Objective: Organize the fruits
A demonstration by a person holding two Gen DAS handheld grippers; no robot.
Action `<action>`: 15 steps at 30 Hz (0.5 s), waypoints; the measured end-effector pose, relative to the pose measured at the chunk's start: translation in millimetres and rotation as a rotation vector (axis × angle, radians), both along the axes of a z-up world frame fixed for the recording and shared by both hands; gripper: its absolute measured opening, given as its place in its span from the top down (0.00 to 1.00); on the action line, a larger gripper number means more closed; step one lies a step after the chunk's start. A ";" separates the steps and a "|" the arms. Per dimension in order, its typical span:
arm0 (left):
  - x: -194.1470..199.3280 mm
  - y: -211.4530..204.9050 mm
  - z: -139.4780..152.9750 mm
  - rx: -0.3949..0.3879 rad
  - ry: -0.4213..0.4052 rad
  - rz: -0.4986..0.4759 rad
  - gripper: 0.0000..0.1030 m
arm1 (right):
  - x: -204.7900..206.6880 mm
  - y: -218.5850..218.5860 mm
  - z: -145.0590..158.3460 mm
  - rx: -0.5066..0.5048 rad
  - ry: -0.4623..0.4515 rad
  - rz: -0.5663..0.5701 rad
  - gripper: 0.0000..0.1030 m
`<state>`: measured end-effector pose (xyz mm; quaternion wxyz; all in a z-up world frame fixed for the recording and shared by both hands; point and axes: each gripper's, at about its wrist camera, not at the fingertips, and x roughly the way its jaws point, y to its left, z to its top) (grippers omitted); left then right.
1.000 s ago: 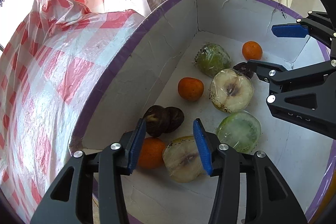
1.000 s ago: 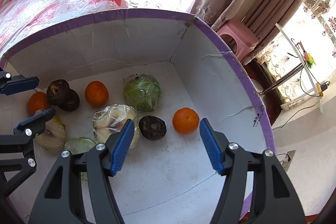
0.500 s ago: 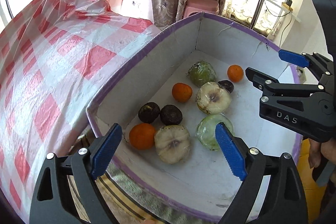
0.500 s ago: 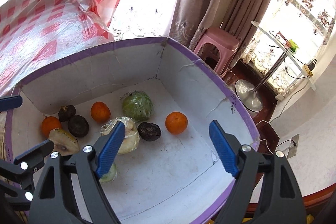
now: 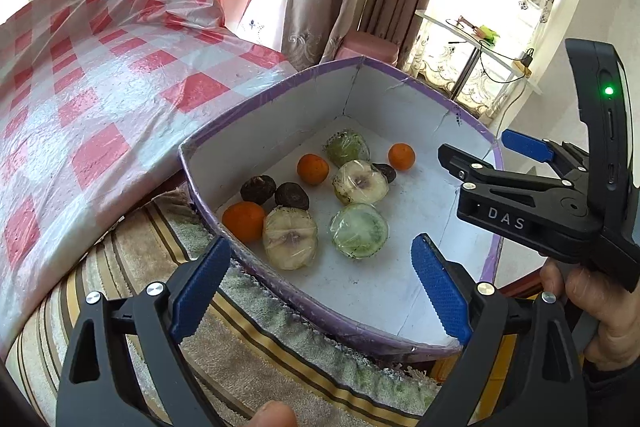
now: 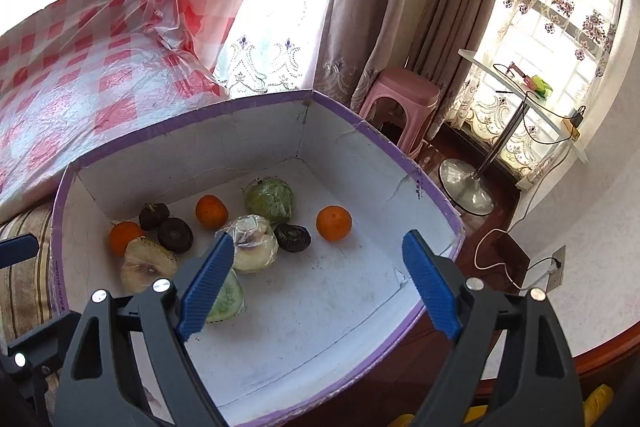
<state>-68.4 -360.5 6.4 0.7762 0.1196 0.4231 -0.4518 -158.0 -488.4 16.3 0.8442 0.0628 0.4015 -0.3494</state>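
A white cardboard box point(image 5: 280, 99) with a purple rim holds the fruit. Three oranges point(image 5: 244, 221) point(image 5: 313, 169) point(image 5: 401, 156), three dark wrinkled fruits point(image 5: 258, 189) and several film-wrapped halves lie on its floor. Two halves are pale point(image 5: 290, 237) and two green point(image 5: 359, 230). My left gripper point(image 5: 320, 241) hangs open above the box's near rim, holding nothing. My right gripper point(image 6: 318, 237) is above the box point(image 6: 180, 163), its jaws opening with nothing between them. The pale half point(image 6: 256, 243) and an orange point(image 6: 334, 223) lie well below it. The right gripper point(image 5: 480, 147) also shows over the box's right side.
A red-and-white checked plastic cover point(image 5: 100, 87) rises left of the box. A striped fringed cloth point(image 5: 260, 327) lies under the box's near side. A pink stool point(image 6: 400, 95) and a glass-topped stand point(image 6: 500, 131) are beyond it by the curtains. A person's hand point(image 5: 600, 307) grips the right tool.
Both grippers have drawn back and up out of the box. The left jaws, narrow over the near pale half a second ago, have spread wide; the right jaws have widened too. The fruit lies unmoved.
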 end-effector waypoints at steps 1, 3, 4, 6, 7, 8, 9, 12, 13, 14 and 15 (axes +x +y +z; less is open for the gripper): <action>0.7 -0.5 -2.0 0.003 0.006 -0.001 0.13 | -1.2 0.9 -0.5 0.004 -0.001 -0.002 0.16; 4.1 0.1 -5.5 0.005 0.024 0.006 0.13 | -2.2 2.5 -2.0 0.011 -0.002 -0.001 0.16; 6.6 1.3 -6.4 0.002 0.035 0.018 0.13 | -2.4 3.6 -3.4 0.014 -0.001 0.003 0.16; 11.7 6.2 -6.2 -0.008 0.047 0.049 0.13 | -0.5 4.4 -4.8 0.018 -0.003 0.005 0.16; 13.7 9.2 -5.6 -0.014 0.050 0.061 0.13 | -0.3 4.8 -5.2 0.022 -0.006 0.006 0.16; 15.1 11.0 -5.0 -0.020 0.053 0.070 0.09 | 1.0 5.3 -5.8 0.025 -0.006 0.009 0.16; 15.4 12.1 -4.2 -0.024 0.049 0.078 0.04 | 1.5 5.7 -6.2 0.024 -0.006 0.010 0.16; 13.5 11.3 -2.9 -0.025 0.032 0.072 0.04 | 2.6 5.7 -8.2 0.032 -0.005 0.016 0.16; 12.5 10.8 -2.6 -0.024 0.027 0.067 0.04 | 3.0 6.1 -8.7 0.032 -0.004 0.016 0.16; 11.4 10.5 -2.4 -0.025 0.026 0.060 0.04 | 3.5 6.3 -9.1 0.033 -0.003 0.018 0.16; 10.9 10.3 -2.4 -0.025 0.025 0.058 0.04 | 3.7 6.6 -9.4 0.035 -0.003 0.020 0.16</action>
